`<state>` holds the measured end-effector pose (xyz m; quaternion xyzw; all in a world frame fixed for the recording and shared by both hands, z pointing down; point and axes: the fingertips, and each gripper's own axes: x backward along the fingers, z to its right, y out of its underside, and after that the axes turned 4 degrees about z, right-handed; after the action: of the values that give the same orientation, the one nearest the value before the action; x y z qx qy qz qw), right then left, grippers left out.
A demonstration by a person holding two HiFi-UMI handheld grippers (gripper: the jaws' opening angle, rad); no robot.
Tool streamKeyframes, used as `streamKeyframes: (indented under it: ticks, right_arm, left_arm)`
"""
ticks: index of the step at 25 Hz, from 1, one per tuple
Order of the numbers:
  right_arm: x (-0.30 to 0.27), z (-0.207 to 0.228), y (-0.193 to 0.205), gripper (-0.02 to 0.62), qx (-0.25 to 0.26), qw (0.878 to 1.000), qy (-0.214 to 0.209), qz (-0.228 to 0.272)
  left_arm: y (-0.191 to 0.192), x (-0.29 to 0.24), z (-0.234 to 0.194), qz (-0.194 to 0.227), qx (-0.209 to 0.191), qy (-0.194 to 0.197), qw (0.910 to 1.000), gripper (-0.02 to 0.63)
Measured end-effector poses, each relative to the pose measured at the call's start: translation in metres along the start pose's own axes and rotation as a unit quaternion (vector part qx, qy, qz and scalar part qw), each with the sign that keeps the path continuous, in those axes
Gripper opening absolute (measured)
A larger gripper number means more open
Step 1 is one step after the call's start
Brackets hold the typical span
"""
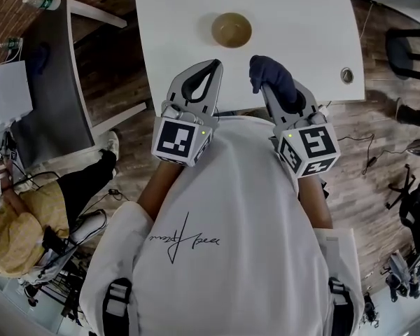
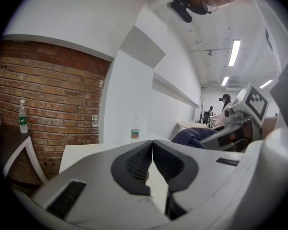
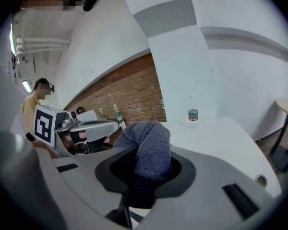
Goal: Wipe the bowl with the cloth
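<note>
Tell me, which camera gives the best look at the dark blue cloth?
The right gripper view: the cloth fills the middle, weave clear, pinched in the right tongs. The head view shows the cloth from above as a dark bundle; the left gripper view catches only a small part at the side.

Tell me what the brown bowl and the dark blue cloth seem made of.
The round brown bowl: probably glazed ceramic or wood, judging by its smooth, even inside; too small to settle. The dark blue cloth: soft woven terry or microfibre, its nubby weave showing.
</note>
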<state>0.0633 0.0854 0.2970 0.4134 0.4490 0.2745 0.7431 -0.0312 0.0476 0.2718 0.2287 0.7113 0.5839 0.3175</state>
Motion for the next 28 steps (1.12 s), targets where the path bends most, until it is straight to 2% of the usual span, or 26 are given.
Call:
streamKeyframes:
  ticks: [6, 10, 19, 28]
  right_arm:
    - [-0.018, -0.001, -0.004, 0.071, -0.003, 1.000, 0.009, -0.001]
    - [-0.027, -0.003, -0.007, 0.071, 0.005, 1.000, -0.001, -0.004]
    - [-0.050, 0.016, -0.011, 0.071, 0.005, 1.000, -0.015, -0.016]
    - [-0.079, 0.013, -0.001, 0.071, -0.012, 0.999, -0.030, -0.038]
  left_arm:
    - [0.004, -0.001, -0.010, -0.006, -0.011, 0.010, 0.9999, -0.003]
    - [0.008, 0.000, -0.018, -0.019, -0.002, 0.003, 0.9998, -0.003]
    - [0.008, -0.026, -0.033, -0.011, 0.006, -0.020, 0.9997, -0.003]
    - [0.032, -0.031, -0.056, -0.049, 0.015, -0.029, 0.9982, 0.021]
